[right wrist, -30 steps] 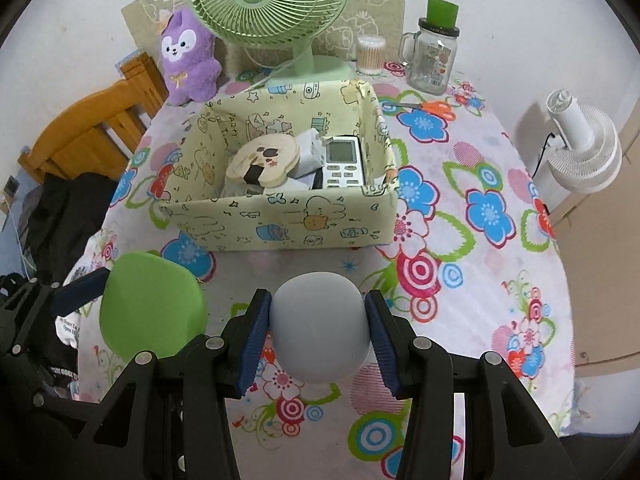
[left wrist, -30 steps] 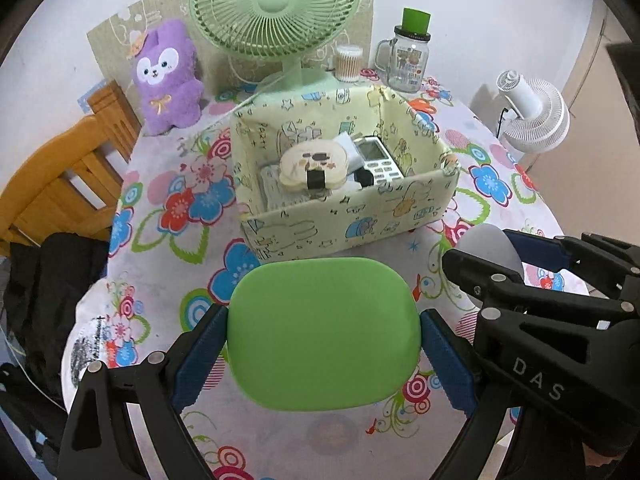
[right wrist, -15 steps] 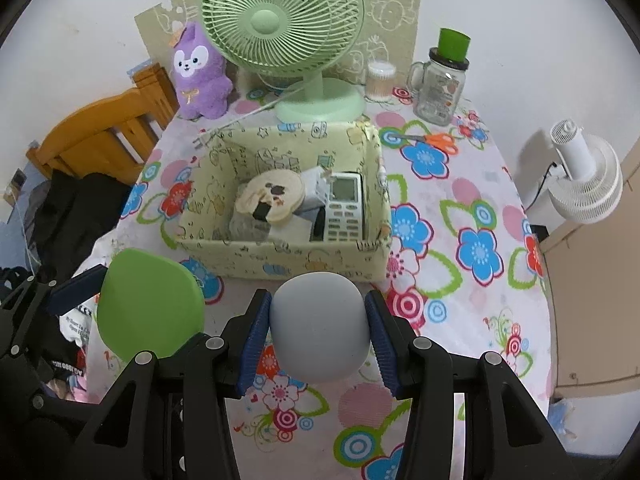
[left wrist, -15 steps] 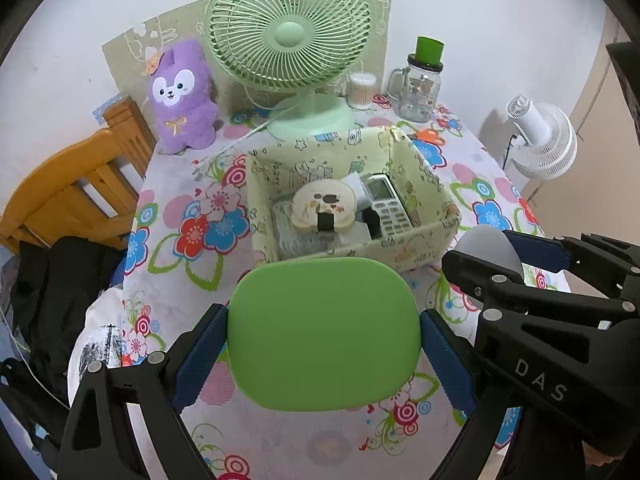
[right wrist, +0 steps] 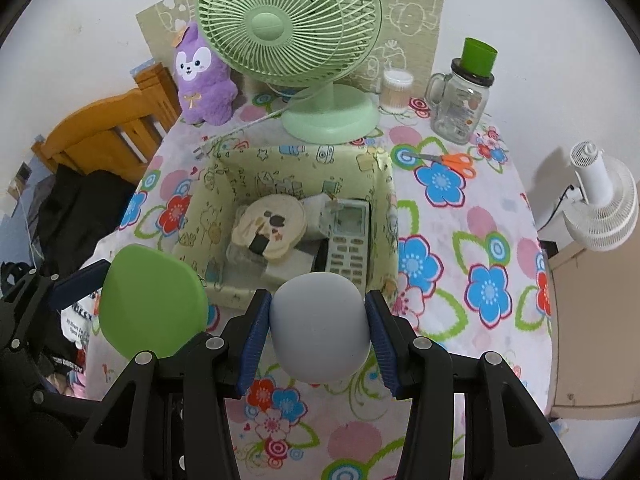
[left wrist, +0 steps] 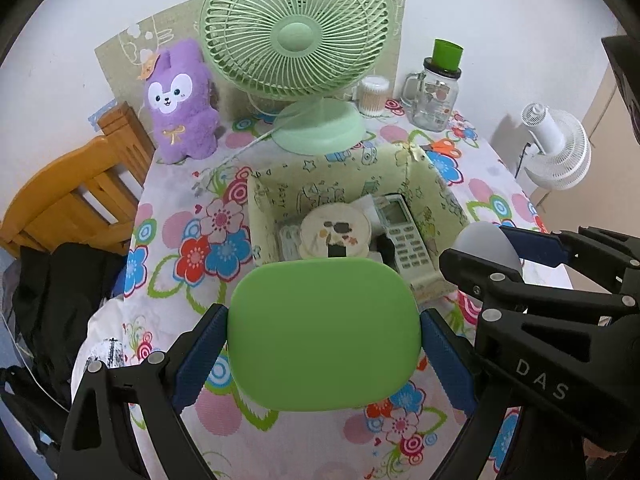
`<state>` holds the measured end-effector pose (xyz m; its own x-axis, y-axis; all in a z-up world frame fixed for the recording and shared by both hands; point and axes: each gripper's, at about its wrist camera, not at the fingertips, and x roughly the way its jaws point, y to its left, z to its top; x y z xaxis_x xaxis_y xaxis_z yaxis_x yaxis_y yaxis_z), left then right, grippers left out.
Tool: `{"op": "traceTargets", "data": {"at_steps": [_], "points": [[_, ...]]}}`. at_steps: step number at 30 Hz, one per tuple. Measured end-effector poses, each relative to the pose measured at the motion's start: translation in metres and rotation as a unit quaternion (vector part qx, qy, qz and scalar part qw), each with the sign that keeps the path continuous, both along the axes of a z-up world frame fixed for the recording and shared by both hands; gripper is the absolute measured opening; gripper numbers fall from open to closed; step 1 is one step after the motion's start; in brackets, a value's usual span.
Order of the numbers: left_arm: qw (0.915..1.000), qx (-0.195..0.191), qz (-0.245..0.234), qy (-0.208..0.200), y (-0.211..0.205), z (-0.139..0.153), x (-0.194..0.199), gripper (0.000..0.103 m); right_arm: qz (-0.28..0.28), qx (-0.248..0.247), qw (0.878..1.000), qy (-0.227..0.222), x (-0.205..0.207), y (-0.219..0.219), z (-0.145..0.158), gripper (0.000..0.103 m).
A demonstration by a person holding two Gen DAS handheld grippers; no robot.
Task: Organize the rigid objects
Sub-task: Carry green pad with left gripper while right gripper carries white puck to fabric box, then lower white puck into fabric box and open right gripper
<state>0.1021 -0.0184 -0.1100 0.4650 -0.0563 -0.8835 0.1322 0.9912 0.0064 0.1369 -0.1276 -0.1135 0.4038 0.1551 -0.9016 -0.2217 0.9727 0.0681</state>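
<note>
left wrist view: left gripper (left wrist: 324, 340) clamps a green rounded block (left wrist: 324, 332) above the floral tablecloth (left wrist: 180, 240), just before the yellow fabric box (left wrist: 276, 192). right gripper (right wrist: 318, 332) squeezes a grey rounded block (right wrist: 319, 326) at the box's near wall.

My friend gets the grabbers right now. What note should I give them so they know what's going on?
Left gripper: shut on the green rounded block.
Right gripper: shut on the grey rounded block.
Both are held above the flowered tablecloth, just short of the yellow fabric box.
Done: a remote control and a round bear-face item lie in the box.
Left: put both blocks in, probably.
</note>
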Motion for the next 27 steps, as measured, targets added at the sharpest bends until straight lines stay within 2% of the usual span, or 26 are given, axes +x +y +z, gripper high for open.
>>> {"op": "traceTargets", "data": {"at_steps": [13, 27], "points": [[0.9998, 0.013, 0.004, 0.011, -0.003, -0.013, 0.03, 0.095, 0.022, 0.013, 1.0, 0.016, 0.039, 0.006, -0.019, 0.051], [0.9991, 0.023, 0.001, 0.037, 0.0, -0.035, 0.05, 0.095, 0.042, 0.019, 0.997, 0.056, 0.067, 0.017, -0.052, 0.051]]}}
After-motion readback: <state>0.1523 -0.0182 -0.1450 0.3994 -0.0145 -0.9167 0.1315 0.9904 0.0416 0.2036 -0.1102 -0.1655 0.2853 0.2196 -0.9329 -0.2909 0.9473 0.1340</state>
